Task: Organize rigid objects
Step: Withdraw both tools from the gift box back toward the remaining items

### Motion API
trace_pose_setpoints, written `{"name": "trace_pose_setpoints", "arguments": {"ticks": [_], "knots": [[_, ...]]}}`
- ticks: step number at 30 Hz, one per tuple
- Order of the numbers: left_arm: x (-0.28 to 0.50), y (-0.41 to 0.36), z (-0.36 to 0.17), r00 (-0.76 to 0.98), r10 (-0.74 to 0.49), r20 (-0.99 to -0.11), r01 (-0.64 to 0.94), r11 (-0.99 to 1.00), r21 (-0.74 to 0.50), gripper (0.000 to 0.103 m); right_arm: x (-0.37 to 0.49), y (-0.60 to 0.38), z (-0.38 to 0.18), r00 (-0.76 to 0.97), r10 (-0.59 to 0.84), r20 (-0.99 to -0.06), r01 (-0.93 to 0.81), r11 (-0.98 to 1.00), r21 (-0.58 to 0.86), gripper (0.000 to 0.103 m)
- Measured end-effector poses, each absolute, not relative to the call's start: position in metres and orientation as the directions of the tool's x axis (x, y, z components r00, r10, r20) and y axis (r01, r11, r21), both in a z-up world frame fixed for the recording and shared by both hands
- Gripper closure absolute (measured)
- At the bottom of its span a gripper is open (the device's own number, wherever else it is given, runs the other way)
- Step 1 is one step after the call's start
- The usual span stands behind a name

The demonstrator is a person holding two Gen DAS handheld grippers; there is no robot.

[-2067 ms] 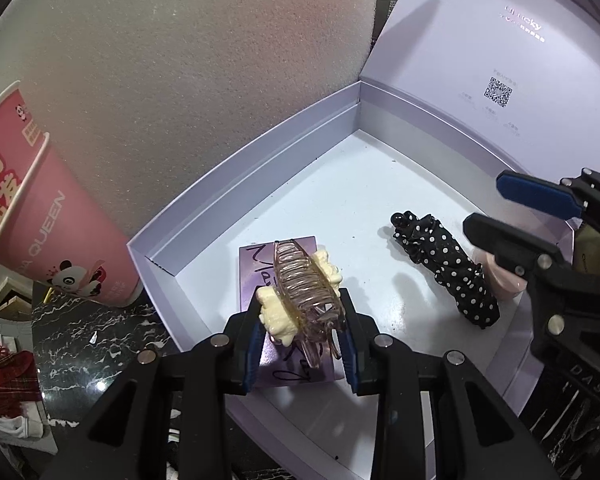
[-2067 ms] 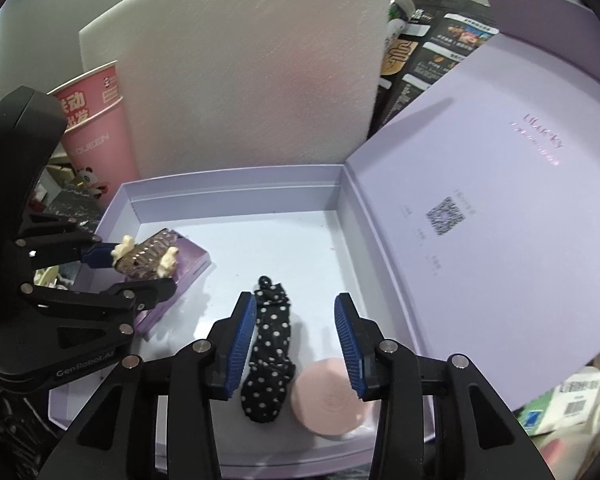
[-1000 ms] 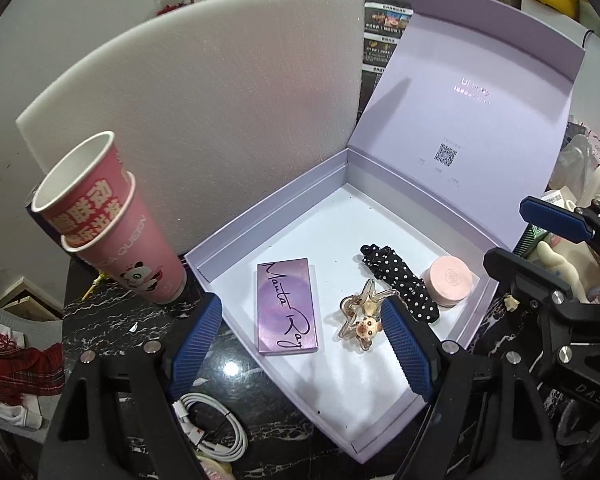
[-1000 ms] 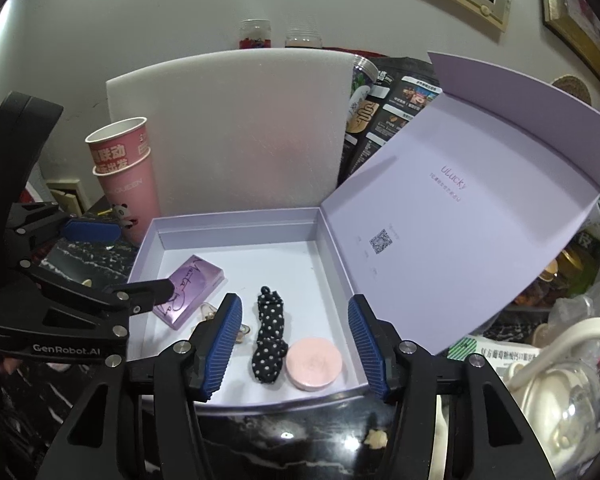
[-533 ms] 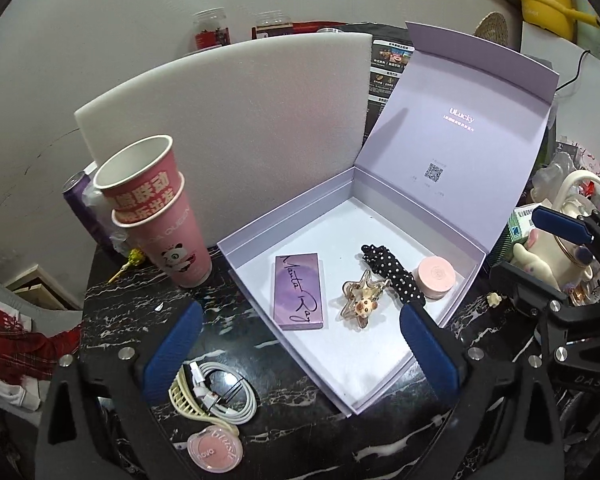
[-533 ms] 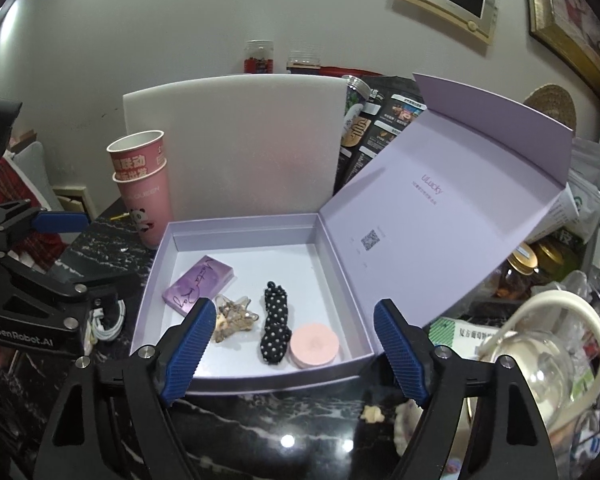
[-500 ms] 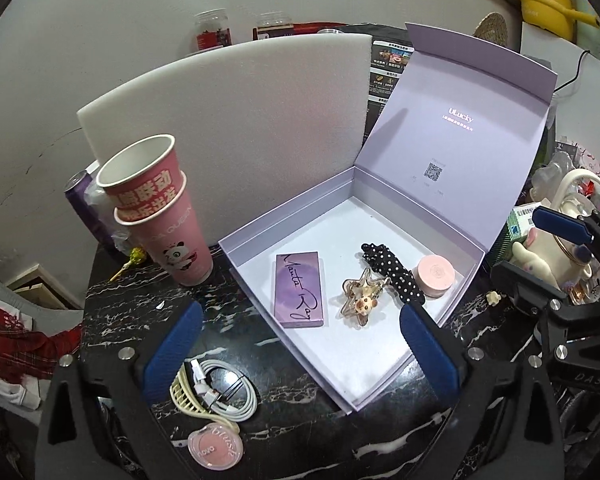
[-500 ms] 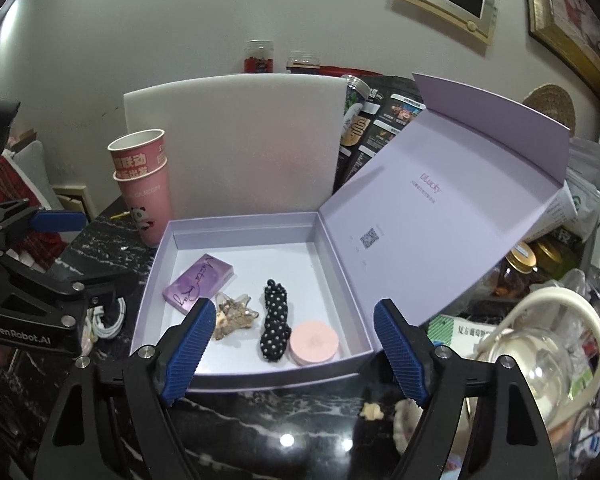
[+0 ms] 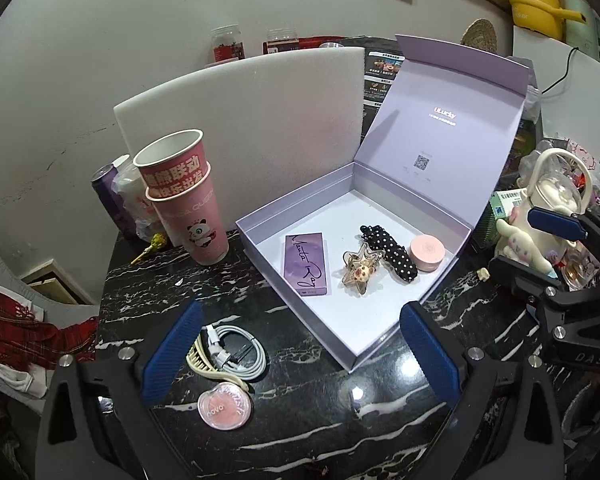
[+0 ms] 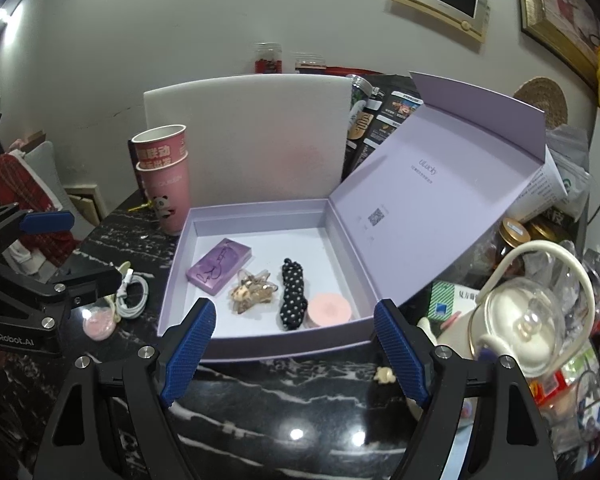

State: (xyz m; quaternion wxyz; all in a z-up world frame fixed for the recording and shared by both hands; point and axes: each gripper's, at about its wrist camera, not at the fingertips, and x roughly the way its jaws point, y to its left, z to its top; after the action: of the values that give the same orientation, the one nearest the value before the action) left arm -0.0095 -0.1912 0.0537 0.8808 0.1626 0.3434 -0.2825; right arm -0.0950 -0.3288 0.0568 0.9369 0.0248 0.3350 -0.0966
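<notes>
An open lilac box [image 9: 260, 254] [image 10: 172, 292] on the black marble table holds a purple palette [image 9: 307, 264] [image 10: 219, 265], a clear star-shaped hair claw [image 9: 360, 270] [image 10: 252, 291], a black polka-dot scrunchie [image 9: 392, 252] [image 10: 293, 294] and a round pink case [image 9: 427, 253] [image 10: 328, 311]. My left gripper [image 9: 300, 354] is open and empty, back from the box's near corner. My right gripper [image 10: 292, 350] is open and empty at the box's front wall. Left of the box lie a cream hair claw [image 9: 198, 358], a coiled white cable [image 9: 236, 350] [image 10: 134, 294] and a pink compact [image 9: 225, 407] [image 10: 98, 326].
Two stacked pink paper cups [image 9: 186, 200] [image 10: 165, 176] stand left of the box before a white foam board [image 9: 252, 120]. The raised lid [image 9: 444, 136] [image 10: 428, 200] leans right. Cluttered at the right are a glass teapot [image 10: 532, 328], a plush toy [image 9: 520, 240] and jars.
Both grippers have drawn back from the box and widened. The star hair claw, earlier held by the left gripper, now lies in the box beside the palette. More of the table shows.
</notes>
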Motion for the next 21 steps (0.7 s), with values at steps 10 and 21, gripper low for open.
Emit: {"name": "trace_pose_setpoints", "arguments": {"ticks": [10, 21], "knots": [[-0.034, -0.168, 0.048, 0.606, -0.4, -0.688, 0.596, 0.801, 0.06, 0.002, -0.115, -0.305, 0.048, 0.762, -0.116, -0.638, 0.155, 0.988, 0.005, 0.021], [-0.053, -0.144, 0.036, 0.609, -0.37, -0.702, 0.556, 0.83, 0.045, 0.002, -0.127, -0.282, 0.039, 0.767, -0.061, -0.639, 0.093, 0.996, 0.017, 0.021]]}}
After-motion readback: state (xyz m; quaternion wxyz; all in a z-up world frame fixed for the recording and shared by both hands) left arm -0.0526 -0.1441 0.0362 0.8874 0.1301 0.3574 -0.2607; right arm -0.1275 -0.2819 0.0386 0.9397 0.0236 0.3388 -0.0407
